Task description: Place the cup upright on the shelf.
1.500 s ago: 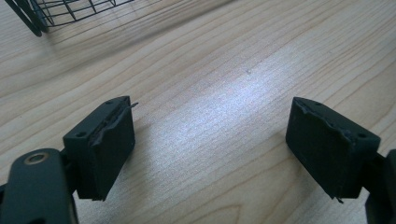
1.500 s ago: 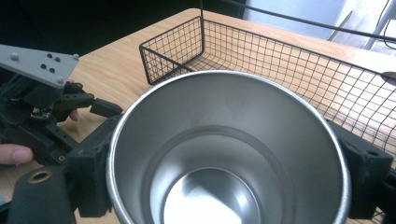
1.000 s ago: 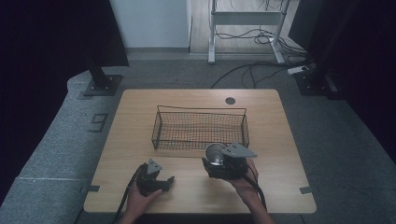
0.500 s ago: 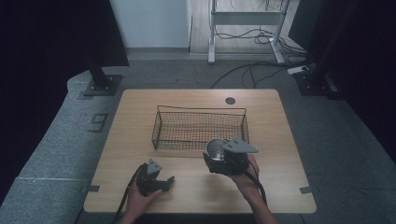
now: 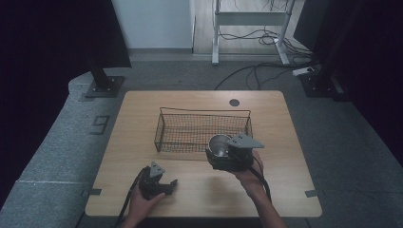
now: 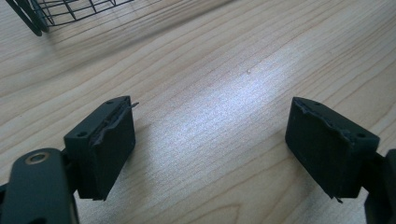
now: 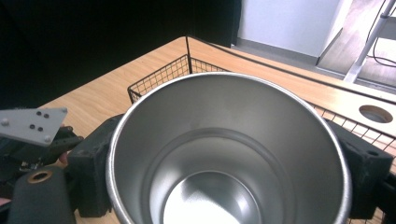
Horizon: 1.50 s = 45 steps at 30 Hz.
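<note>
A shiny steel cup [image 5: 218, 144] is clamped mouth-up between the black jaws of my right gripper [image 5: 220, 152], just in front of the black wire basket [image 5: 190, 130] at mid-table. In the right gripper view the cup [image 7: 229, 154] is empty, with a jaw pressed on each side of it, and the basket [image 7: 163, 77] lies beyond. My left gripper [image 5: 168, 186] rests low at the table's front left. In its own view the left gripper [image 6: 210, 140] stands open over bare wood, with nothing between its pads [image 6: 112, 140].
The wooden table [image 5: 285, 190] has a round cable hole [image 5: 234, 102] at the back. A corner of the basket [image 6: 60, 11] shows ahead of the left gripper. Stand bases and cables lie on the grey floor beyond the table.
My right gripper has carried the cup a little farther from the person, toward the basket's front wall. The left gripper has stayed where it was.
</note>
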### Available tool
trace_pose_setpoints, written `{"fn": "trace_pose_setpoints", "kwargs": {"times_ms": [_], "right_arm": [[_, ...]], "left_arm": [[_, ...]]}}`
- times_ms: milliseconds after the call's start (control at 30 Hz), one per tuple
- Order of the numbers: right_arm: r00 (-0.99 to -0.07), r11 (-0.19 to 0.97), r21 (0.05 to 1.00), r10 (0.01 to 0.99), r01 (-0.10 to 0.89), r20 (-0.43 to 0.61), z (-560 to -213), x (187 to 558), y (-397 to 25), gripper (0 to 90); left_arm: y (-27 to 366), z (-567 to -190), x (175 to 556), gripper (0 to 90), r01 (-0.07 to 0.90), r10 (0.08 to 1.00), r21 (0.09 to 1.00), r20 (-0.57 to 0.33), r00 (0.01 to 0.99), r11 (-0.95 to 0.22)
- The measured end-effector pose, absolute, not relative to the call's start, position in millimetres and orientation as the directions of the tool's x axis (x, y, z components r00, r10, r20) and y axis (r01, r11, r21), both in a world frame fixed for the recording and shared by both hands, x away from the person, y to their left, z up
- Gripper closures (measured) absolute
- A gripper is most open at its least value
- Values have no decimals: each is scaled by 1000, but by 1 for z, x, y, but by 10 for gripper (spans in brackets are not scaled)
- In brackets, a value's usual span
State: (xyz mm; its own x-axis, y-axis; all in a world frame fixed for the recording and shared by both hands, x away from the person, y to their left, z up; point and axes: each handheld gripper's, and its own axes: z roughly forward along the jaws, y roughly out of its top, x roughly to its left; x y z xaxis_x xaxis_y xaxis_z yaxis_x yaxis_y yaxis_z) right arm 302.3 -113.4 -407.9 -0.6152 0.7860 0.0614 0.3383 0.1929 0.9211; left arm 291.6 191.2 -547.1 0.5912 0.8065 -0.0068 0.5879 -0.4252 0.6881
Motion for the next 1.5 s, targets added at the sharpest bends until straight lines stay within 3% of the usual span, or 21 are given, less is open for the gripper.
{"fn": "trace_pose_setpoints", "kwargs": {"times_ms": [1500], "right_arm": [[-539, 174, 915, 841, 363, 53, -388, 354, -117, 132]], "left_arm": [[191, -547, 292, 159, 587, 806, 689, -7, 592, -425]]}}
